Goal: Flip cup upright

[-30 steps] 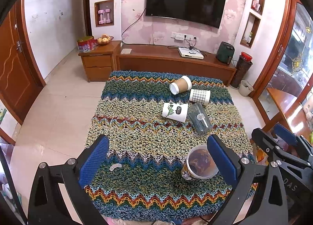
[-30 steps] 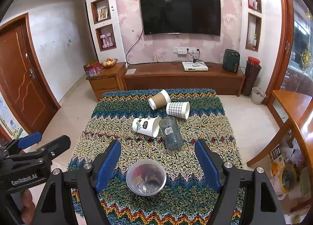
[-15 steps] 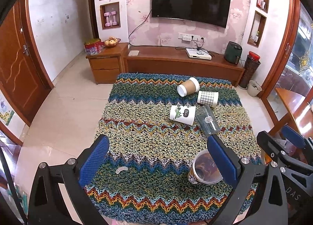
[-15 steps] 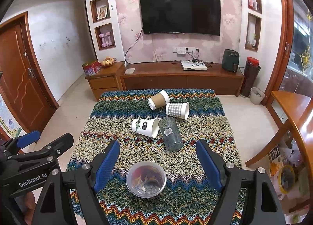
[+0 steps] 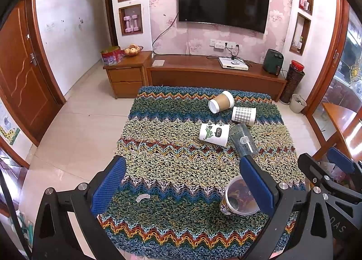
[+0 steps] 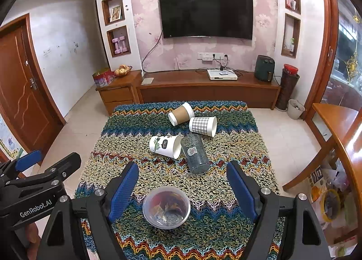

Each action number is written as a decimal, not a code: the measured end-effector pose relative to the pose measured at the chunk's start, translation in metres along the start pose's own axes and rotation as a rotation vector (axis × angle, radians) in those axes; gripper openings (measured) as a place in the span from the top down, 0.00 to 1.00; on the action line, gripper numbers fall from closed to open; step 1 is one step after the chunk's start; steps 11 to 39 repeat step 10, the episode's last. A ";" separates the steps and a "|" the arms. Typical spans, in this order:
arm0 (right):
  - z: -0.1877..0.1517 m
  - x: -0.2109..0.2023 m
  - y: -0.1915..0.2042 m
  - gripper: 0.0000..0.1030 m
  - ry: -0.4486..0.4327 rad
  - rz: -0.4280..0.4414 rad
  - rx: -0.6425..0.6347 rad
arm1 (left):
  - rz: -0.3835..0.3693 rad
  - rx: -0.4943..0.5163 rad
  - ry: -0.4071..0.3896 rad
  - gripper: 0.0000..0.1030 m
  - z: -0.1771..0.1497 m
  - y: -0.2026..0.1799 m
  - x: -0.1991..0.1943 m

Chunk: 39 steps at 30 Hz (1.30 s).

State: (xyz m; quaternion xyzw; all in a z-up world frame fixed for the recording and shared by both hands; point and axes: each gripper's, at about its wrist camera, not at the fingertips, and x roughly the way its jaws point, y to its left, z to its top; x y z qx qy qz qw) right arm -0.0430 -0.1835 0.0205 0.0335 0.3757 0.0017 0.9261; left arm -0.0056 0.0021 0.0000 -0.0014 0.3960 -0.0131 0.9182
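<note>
A clear plastic cup stands upright at the near edge of the knitted table cover; it also shows in the left wrist view. Four cups lie on their sides further back: a brown-sleeved cup, a checked cup, a white cup with a leaf print and a clear blue tumbler. My right gripper is open, above and around the upright cup without touching it. My left gripper is open and empty; the upright cup is partly hidden behind its right finger.
A small white plastic piece lies on the cover near the left gripper. A wooden TV cabinet stands behind the table, a wooden side table at the right. Tiled floor lies to the left.
Both grippers have pulled back and risen a little from the upright cup. The cups have not moved and both grippers stay open.
</note>
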 end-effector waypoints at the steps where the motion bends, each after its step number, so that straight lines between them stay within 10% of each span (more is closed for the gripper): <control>1: 0.000 0.000 0.000 0.22 0.001 0.000 0.001 | 0.000 0.000 0.002 0.02 0.000 0.000 0.001; 39: -0.001 0.003 0.001 0.22 0.010 -0.006 -0.006 | 0.010 0.010 0.015 0.02 -0.001 -0.003 0.004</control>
